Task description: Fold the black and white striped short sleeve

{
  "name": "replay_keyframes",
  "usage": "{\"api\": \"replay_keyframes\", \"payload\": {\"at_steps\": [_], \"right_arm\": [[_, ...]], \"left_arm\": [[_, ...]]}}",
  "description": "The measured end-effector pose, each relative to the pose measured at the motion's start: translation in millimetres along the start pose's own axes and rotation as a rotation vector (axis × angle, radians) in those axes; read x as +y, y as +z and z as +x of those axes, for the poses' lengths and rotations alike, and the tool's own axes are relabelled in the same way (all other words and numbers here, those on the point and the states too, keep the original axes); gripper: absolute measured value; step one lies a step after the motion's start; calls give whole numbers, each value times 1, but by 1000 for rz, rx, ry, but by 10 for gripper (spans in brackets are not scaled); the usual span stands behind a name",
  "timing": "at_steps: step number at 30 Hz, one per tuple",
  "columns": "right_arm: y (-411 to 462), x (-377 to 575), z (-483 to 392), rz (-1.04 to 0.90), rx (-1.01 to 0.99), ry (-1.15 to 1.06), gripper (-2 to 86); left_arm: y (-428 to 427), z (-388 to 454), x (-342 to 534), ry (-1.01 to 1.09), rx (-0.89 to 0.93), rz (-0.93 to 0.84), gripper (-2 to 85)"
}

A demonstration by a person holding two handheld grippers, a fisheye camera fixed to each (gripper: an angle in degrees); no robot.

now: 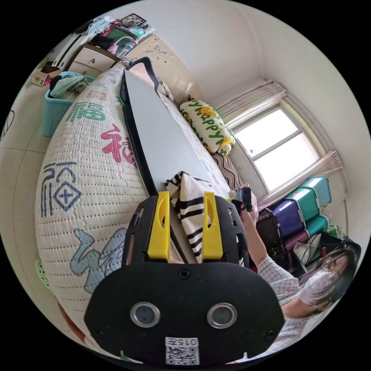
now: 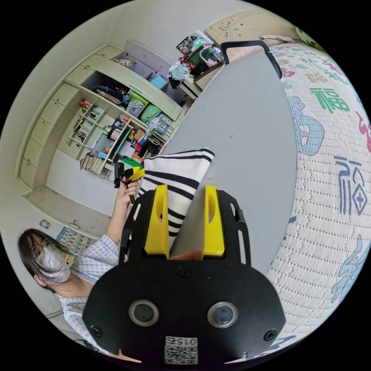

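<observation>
The black and white striped short sleeve [image 1: 190, 201] lies folded into a small bundle on a grey board [image 1: 162, 135] on the bed. In the left gripper view my left gripper [image 1: 186, 197] is open, its yellow jaws on either side of the bundle's near end. A hand holds the right gripper [image 1: 241, 199] just beyond. In the right gripper view the striped shirt [image 2: 176, 174] lies ahead and slightly left of my open right gripper [image 2: 184, 191], over the grey board [image 2: 239, 127]. There a hand holds the left gripper [image 2: 129, 176] off the board's edge.
The board rests on a quilted bedcover [image 1: 85, 162] printed with large characters. A patterned pillow [image 1: 206, 125] lies by the window. A teal basket [image 1: 58, 104] of clothes stands on the floor. Stacked storage boxes [image 1: 305, 208] and shelves [image 2: 112, 131] line the walls. A person [image 2: 77, 262] stands beside the bed.
</observation>
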State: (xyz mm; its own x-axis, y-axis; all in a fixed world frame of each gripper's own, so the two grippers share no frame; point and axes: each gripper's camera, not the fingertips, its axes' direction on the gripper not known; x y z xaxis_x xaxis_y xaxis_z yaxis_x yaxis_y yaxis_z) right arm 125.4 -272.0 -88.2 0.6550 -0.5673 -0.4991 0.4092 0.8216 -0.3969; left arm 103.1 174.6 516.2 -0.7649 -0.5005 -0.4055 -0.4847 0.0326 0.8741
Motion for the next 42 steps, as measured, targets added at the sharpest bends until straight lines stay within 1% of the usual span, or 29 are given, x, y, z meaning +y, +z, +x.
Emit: {"api": "replay_keyframes", "payload": {"at_steps": [8, 10, 13, 18, 21, 23, 29, 32, 36, 42], "right_arm": [[12, -26, 3, -38, -62, -2, 110], [14, -30, 1, -56, -41, -3, 97], [13, -31, -3, -75, -11, 1, 63], [-9, -10, -31, 13, 52, -118, 42], [-38, 19, -46, 101, -4, -158, 34], [-67, 48, -61, 174, -20, -194, 31], [-145, 134, -96, 376, 29, -288, 25], [-179, 173, -108, 474, 53, -304, 22], [-218, 212, -120, 558, 85, -320, 19], [-313, 264, -140, 684, 253, -339, 18]], "left_arm": [[25, 1, -19, 62, -72, -43, 133], [34, 2, -21, 85, -55, -76, 124], [42, 3, -22, 93, -86, -95, 106], [60, 19, -23, 149, -170, -161, 73], [75, 48, -16, 260, -224, -195, 42], [84, 75, -9, 336, -193, -195, 30], [106, 147, 3, 448, -62, -182, 17], [122, 190, 10, 518, -48, -174, 14], [144, 238, 19, 581, -12, -170, 11], [208, 303, 24, 604, 177, -180, 9]]}}
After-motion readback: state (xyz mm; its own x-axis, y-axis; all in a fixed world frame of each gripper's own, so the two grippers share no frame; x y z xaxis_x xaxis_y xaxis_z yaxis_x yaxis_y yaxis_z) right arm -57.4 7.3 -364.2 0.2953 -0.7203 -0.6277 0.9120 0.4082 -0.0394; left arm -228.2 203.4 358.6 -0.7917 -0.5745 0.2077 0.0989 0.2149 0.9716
